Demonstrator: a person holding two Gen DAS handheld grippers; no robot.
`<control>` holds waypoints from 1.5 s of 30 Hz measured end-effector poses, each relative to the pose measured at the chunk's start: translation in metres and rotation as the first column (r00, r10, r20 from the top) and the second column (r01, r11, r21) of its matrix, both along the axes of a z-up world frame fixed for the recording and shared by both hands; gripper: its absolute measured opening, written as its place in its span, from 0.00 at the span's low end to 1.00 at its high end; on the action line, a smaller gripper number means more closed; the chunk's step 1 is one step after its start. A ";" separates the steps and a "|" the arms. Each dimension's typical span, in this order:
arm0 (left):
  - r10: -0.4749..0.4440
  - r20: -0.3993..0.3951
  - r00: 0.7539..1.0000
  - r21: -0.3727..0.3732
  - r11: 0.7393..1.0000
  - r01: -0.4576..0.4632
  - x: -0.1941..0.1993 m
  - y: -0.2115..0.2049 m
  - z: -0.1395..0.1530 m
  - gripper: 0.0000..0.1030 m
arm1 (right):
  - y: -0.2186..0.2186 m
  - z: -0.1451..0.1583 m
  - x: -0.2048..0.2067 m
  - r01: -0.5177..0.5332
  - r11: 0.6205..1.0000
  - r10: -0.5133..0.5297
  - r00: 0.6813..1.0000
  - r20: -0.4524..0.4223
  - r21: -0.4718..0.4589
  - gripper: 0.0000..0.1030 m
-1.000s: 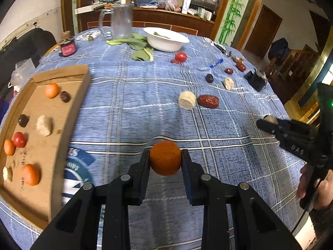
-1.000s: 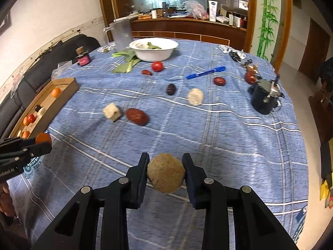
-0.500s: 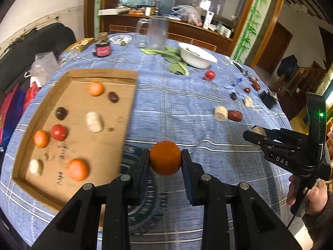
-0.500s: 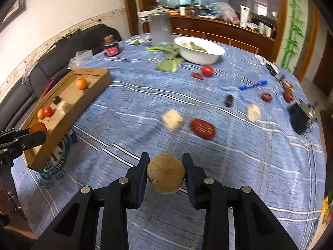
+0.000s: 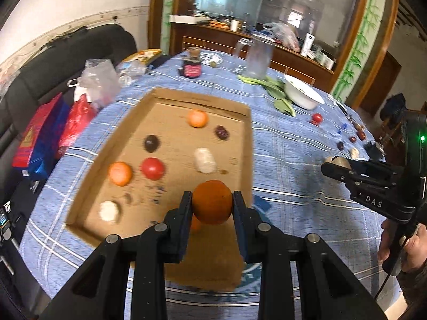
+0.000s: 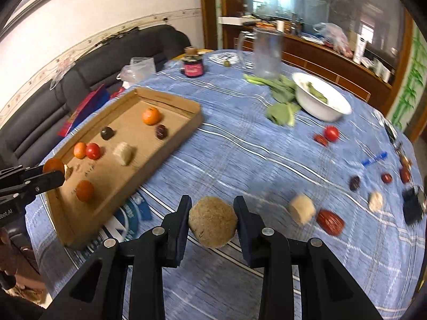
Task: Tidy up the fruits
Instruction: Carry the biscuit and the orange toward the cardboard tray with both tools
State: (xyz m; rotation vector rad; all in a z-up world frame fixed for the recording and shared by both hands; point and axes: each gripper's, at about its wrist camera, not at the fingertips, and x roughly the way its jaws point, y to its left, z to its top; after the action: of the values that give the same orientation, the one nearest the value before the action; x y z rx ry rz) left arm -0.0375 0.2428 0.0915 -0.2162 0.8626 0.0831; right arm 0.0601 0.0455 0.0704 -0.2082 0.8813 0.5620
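My left gripper (image 5: 212, 202) is shut on an orange (image 5: 212, 202) and holds it over the near right part of the cardboard tray (image 5: 248, 144). The tray holds several fruits, among them a red tomato (image 5: 152, 168) and a pale ball (image 5: 204, 160). My right gripper (image 6: 212, 222) is shut on a rough tan ball (image 6: 212, 222) above the blue cloth, right of the tray (image 6: 173, 136). The left gripper also shows in the right wrist view (image 6: 52, 172). The right gripper also shows in the left wrist view (image 5: 335, 166).
Loose on the cloth are a tan piece (image 6: 302, 210), red dates (image 6: 330, 222), a tomato (image 6: 331, 133) and a blue pen (image 6: 374, 159). A white bowl (image 6: 321, 101), greens (image 6: 281, 106), a clear jug (image 6: 267, 53) and a dark jar (image 6: 193, 66) stand at the back. Bags (image 5: 40, 133) lie on the sofa.
My left gripper has carried the orange leftward from over the cloth to over the tray. My right gripper, with the tan ball, has moved left toward the tray.
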 end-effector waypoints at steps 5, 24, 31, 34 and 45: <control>0.045 0.001 0.999 0.002 0.999 -0.045 -0.004 0.025 0.000 0.28 | 0.033 0.006 0.006 -0.052 0.999 0.052 0.999 0.002 0.001 0.34; 0.127 -0.055 0.990 0.003 0.992 -0.127 0.001 0.076 -0.026 0.28 | 0.139 0.006 0.040 -0.203 0.979 0.203 0.979 0.012 0.005 0.34; 0.121 -0.086 0.989 -0.017 0.992 -0.123 0.012 0.077 -0.040 0.28 | 0.166 -0.011 0.058 -0.230 0.973 0.230 0.973 -0.016 -0.009 0.34; 0.119 -0.095 0.988 -0.021 0.992 -0.122 0.015 0.077 -0.045 0.28 | 0.175 -0.017 0.061 -0.250 0.968 0.249 0.968 -0.030 -0.008 0.34; 0.116 -0.131 0.985 -0.037 0.992 -0.122 0.028 0.080 -0.059 0.28 | 0.202 -0.045 0.075 -0.281 0.959 0.278 0.957 -0.084 -0.035 0.34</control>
State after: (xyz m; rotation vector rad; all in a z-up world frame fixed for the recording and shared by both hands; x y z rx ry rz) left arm -0.0097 0.3225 0.0321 -0.3072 0.9803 0.1913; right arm 0.1351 0.2471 0.0257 -0.3593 0.9484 0.8181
